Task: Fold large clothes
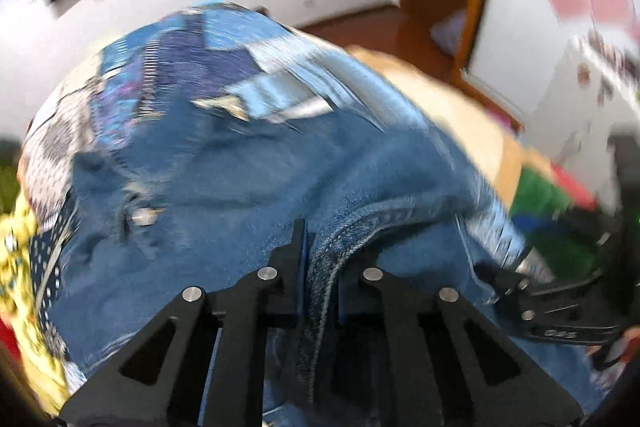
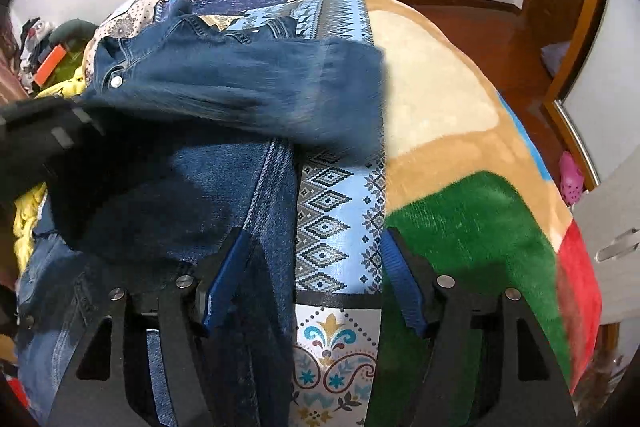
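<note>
Blue denim jeans (image 1: 240, 187) lie bunched on a bed and fill the middle of the left wrist view, with a metal button (image 1: 141, 215) showing. My left gripper (image 1: 320, 251) is shut on a stitched seam fold of the jeans, and the denim hides its right fingertip. In the right wrist view the jeans (image 2: 224, 87) lie folded across the bed, one leg running down toward me. My right gripper (image 2: 313, 242) is open, low over the bed. The leg's edge and the patterned sheet lie between its fingers, untouched by the pads. My left gripper (image 2: 44, 135) shows as a dark blur at the left.
The bed has a blue patchwork sheet (image 2: 336, 211) and a plush blanket (image 2: 440, 107) in beige, green and red on its right side. A yellow cloth (image 1: 16, 259) lies at the left. Piled clothes (image 2: 40, 43) sit far left. Wooden floor and a door frame (image 2: 572, 39) are to the right.
</note>
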`<state>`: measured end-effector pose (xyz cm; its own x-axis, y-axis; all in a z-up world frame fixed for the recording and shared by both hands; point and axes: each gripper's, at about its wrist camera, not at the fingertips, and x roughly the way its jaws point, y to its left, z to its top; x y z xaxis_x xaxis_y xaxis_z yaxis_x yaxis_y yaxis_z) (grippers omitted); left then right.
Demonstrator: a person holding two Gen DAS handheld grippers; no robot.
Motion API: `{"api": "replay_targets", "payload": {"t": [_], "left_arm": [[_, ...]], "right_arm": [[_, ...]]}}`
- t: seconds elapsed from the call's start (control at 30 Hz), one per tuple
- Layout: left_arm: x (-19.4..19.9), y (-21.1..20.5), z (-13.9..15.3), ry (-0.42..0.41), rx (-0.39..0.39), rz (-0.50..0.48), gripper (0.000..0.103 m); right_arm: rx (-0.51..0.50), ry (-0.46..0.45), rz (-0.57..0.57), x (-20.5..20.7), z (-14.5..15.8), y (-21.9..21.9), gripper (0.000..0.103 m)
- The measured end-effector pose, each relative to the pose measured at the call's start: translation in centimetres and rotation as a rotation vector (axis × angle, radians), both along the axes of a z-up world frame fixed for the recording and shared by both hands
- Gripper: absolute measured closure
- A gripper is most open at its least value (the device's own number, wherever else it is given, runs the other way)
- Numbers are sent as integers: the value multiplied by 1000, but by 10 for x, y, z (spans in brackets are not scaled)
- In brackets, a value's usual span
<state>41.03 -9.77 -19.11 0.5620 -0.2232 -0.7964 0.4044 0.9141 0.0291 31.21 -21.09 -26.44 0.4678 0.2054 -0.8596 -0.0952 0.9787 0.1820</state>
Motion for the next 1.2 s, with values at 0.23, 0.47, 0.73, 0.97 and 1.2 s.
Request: {"api": "replay_targets", "payload": {"t": [0.23,0.47,0.73,0.97,1.2], "left_arm": [[-24,104,19,10,-121,211,90],[-73,167,-48,194,-143,342,43],[-88,132,-44,117,99,283,36],[-75,67,-31,-17,277,64,30],[-47,20,-61,-37,409,-52,30]], "right_arm": [[-82,-3,19,1,-3,9,37],[-119,5,12,-2,-2,13,35],[-107,56,-2,0,8,11,35],[-40,18,6,-4,33,10,35],[-37,9,34,-1,34,21,34]]}}
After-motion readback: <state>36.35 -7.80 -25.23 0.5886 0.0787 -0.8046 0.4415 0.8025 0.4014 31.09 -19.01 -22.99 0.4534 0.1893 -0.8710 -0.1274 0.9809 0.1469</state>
